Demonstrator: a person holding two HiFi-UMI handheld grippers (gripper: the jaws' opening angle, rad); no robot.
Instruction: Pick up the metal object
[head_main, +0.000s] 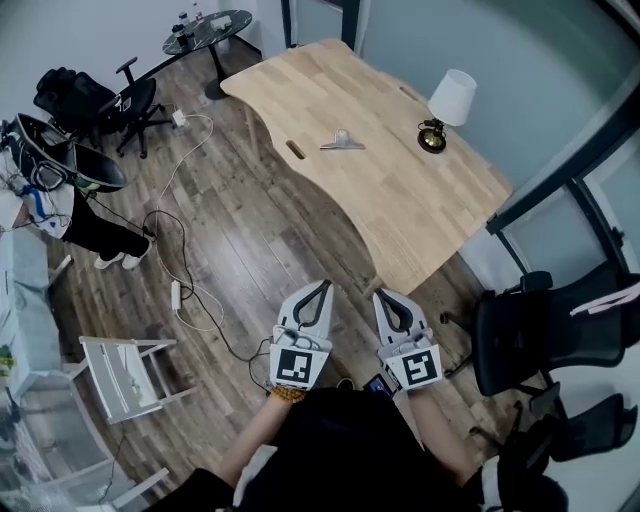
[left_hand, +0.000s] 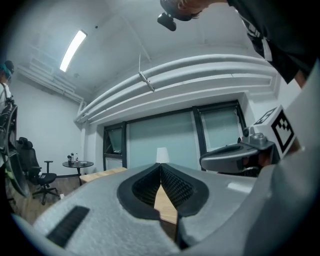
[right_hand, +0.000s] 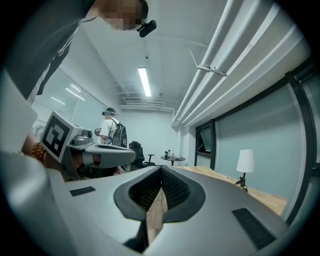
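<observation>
Head view, steeply downward. One metal object lies flat on the one wooden table, near the middle of the top and well apart from both grippers. Its shape is too small to resolve beyond a pale, thin, winged outline. One lamp with a white shade stands on the same table, to the right of the object and apart from it.

Two grippers are held side by side over the wood floor, short of the table's near edge. The left gripper and the right gripper each carry one marker cube. The wearer's arms and dark clothing are cut off at the bottom edge.

Left gripper view: the jaw tips of the left gripper meet, leaving only the teardrop gap behind them, and nothing is gripped. A strip of table and the lamp show beyond. The metal object cannot be made out here.

Right gripper view: the tips of the right gripper are likewise together and grip nothing. The lamp stands at right, and the metal object is again not discernible.

One round glass table sits at the upper left, and the small items on it are unreadable. One black office chair stands near it. Two more chairs at right are partly cut by the frame. Loose cables trail across the floor.
</observation>
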